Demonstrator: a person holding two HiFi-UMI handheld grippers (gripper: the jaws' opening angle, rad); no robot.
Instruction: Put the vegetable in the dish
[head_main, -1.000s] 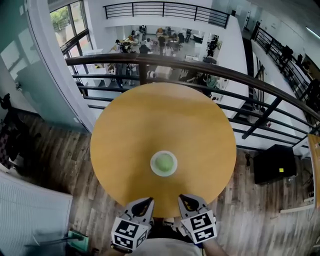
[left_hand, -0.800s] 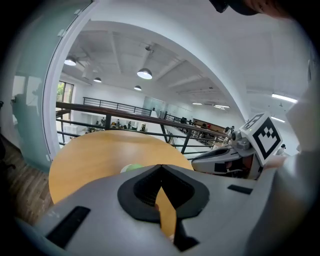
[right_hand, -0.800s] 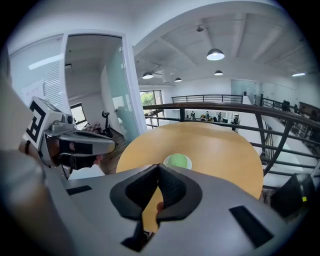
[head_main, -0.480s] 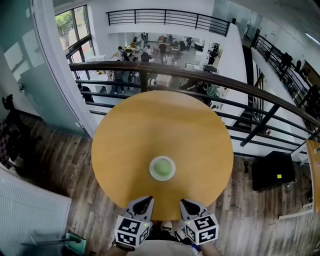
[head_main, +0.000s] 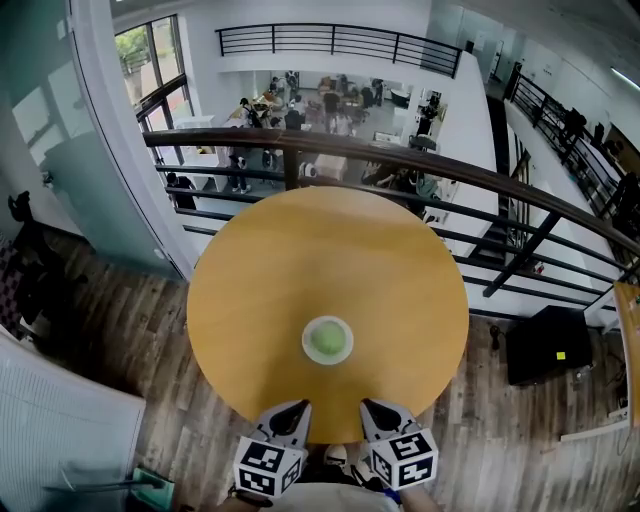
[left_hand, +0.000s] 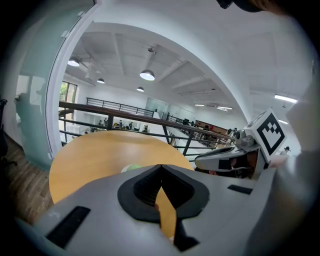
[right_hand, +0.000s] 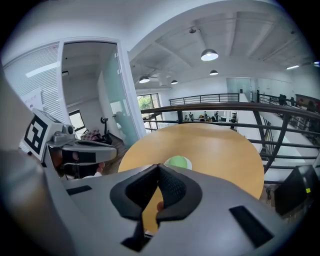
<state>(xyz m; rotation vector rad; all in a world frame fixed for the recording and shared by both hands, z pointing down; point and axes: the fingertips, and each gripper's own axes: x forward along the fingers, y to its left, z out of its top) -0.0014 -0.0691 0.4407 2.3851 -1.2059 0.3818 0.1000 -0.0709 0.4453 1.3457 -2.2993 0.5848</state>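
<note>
Nothing material has moved since the earlier frames: at the table's (head_main: 300, 250) near edge the left gripper (head_main: 292, 410) is closed on nothing, the green vegetable (head_main: 327, 341) already lies in the white dish (head_main: 306, 341), and the right gripper (head_main: 375, 410) is likewise closed and empty, so placement appears complete and the next move calls only for staying clear.

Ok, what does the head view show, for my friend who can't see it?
A small white dish holding a green vegetable sits on a round wooden table, near its closest edge. Just below, the left gripper and right gripper point toward it, both shut and empty. Behind the table a dark railing overlooks a lower floor.
</note>
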